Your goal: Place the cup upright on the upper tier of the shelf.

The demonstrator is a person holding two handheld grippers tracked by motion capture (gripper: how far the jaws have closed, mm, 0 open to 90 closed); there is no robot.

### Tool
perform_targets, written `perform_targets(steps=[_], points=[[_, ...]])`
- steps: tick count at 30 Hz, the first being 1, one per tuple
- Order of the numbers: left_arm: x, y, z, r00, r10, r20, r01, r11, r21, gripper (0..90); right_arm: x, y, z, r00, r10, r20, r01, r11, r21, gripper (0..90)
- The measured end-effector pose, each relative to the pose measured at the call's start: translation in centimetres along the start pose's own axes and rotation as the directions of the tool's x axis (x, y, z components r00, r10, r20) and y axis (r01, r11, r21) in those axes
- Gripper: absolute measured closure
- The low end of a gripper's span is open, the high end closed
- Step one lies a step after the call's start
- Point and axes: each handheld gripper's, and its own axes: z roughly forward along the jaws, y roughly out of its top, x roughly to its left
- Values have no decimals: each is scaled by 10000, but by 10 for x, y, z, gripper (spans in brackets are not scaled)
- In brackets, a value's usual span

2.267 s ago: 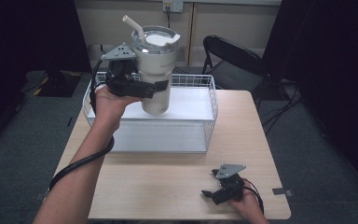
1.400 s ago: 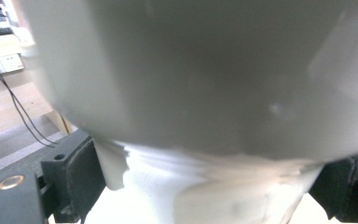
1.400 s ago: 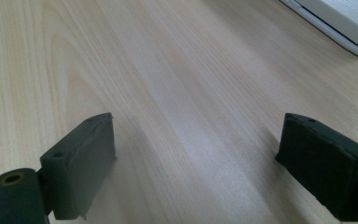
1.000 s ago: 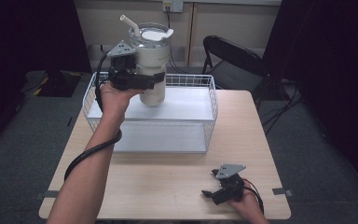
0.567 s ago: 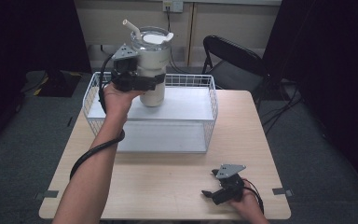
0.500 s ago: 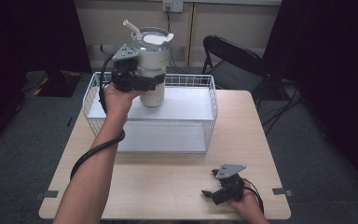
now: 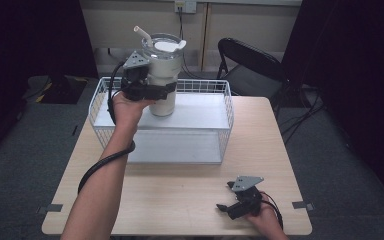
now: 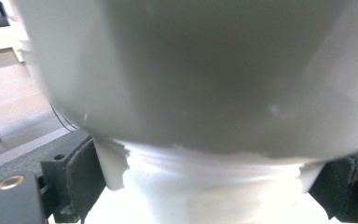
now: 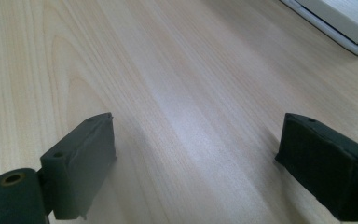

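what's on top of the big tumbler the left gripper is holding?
The pale steel tumbler, clamped by the left gripper, carries a clear lid with a white straw. Its contents are covered.

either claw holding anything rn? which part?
Left claw is shut on the tumbler, clamped across its body just above the narrower base, over the wire basket. Right claw is open, holding nothing, on the table.

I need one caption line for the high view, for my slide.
Left tongs hold a white tumbler above the wire basket; right tongs rest open on the table.
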Motion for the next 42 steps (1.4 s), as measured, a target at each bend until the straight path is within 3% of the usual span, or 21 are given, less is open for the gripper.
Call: perform_targets(steps=[11,15,22,31,42], points=[[5,-9,1,9993,-354,-90,351,9991,-228,104,0,0,0,10000,-8,1,8,10000,-9,103],[5,-11,0,9999,-138,-14,137,9995,-289,103,0,0,0,10000,-6,-1,6,10000,-9,103],[9,-17,-4,9993,-355,84,359,9975,-613,103,0,0,0,10000,-6,0,6,10000,-11,104],[8,-22,-6,9998,-88,151,101,9961,-877,103,0,0,0,10000,-6,1,6,10000,-12,103],[6,-23,-7,9998,-171,51,175,9961,-861,101,0,0,0,10000,-9,-3,9,10000,-12,103]])
